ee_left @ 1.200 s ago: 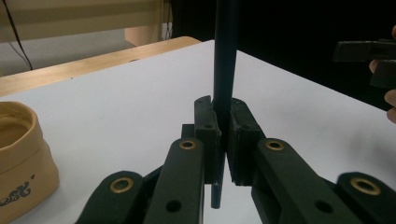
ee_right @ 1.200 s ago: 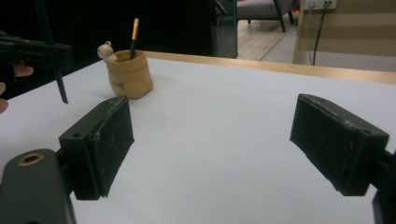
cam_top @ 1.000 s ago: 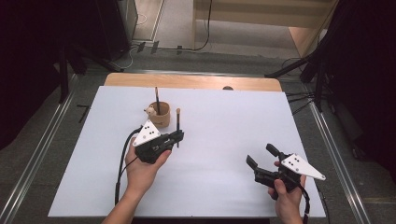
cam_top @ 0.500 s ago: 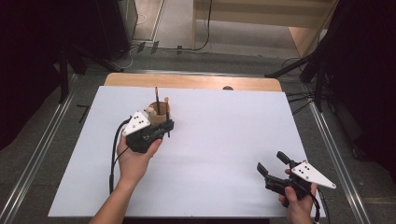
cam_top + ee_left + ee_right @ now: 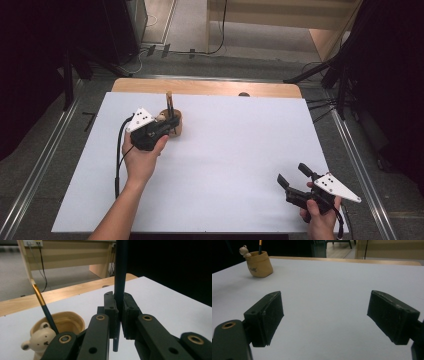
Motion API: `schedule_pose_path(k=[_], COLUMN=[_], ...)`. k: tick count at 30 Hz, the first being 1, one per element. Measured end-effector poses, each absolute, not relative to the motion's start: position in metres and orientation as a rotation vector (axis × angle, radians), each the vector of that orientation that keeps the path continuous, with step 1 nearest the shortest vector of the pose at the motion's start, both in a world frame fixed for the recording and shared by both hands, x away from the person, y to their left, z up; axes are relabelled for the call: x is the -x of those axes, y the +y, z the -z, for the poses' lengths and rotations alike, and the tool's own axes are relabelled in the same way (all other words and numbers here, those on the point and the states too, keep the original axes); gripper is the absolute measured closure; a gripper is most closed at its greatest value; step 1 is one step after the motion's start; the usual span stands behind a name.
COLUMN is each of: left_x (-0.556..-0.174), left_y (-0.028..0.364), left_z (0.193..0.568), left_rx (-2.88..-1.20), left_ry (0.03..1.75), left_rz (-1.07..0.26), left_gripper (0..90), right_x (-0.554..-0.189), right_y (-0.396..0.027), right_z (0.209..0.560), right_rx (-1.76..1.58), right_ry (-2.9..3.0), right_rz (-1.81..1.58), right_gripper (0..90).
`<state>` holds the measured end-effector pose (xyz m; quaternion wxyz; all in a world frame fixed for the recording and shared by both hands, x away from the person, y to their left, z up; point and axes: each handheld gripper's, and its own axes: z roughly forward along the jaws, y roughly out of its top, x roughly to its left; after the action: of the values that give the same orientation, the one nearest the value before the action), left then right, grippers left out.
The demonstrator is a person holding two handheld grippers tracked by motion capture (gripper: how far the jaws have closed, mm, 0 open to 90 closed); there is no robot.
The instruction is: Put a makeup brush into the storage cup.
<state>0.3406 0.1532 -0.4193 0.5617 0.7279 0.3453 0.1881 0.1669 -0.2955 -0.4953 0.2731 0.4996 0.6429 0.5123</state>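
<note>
Item: dark pencil [image 5: 120, 277]. Clamped upright between the jaws of the left gripper [image 5: 167, 126], tip hanging just below the pads, shaft rising out of the top of the left gripper view. Held vertical, presumably so that it can drop straight into the cup's mouth.

Item: wooden pen cup [image 5: 174, 122] with a small bear figure [image 5: 40, 342] on its front. Standing on the white desk [image 5: 240, 150], near the far left part of the sheet. Already holding one brush-like stick [image 5: 41, 300], leaning against the rim. In the high view, left gripper right at the cup, jaws partly over it; in the left gripper view, cup just beside and below the jaws.

Item: right gripper [image 5: 295, 182]. Jaws wide apart, nothing between them. Parked near the desk's near right corner, well apart from the cup; likely kept clear of the left hand's work. Cup seen far off at [image 5: 259, 263].

Changes against the earlier frames: left gripper carried from the open desk, near side of the cup, up to the cup itself, pencil clamped throughout. Right gripper drawn back toward the near right corner, jaws equally wide.

Judgement: insertion not yet done; pencil not yet inside the cup.
</note>
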Motion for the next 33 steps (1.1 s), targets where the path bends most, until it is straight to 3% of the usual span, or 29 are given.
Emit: schedule_pose_path(k=[17,33], left_x=[-0.38,-0.39], left_y=[0.155,0.146], left_z=[0.429,0.45], left_rx=[-1.659,-1.701], left_ry=[0.904,0.957], left_rz=[-0.519,-0.564], left_gripper=[84.5,84.4], right_x=[-0.168,-0.167], right_y=[-0.302,-0.303], right_z=[0.496,0.496], right_rx=[-1.358,-1.362], right_ry=[1.707,1.701], right_rz=[-1.367,-1.366], right_gripper=[14.2,14.7])
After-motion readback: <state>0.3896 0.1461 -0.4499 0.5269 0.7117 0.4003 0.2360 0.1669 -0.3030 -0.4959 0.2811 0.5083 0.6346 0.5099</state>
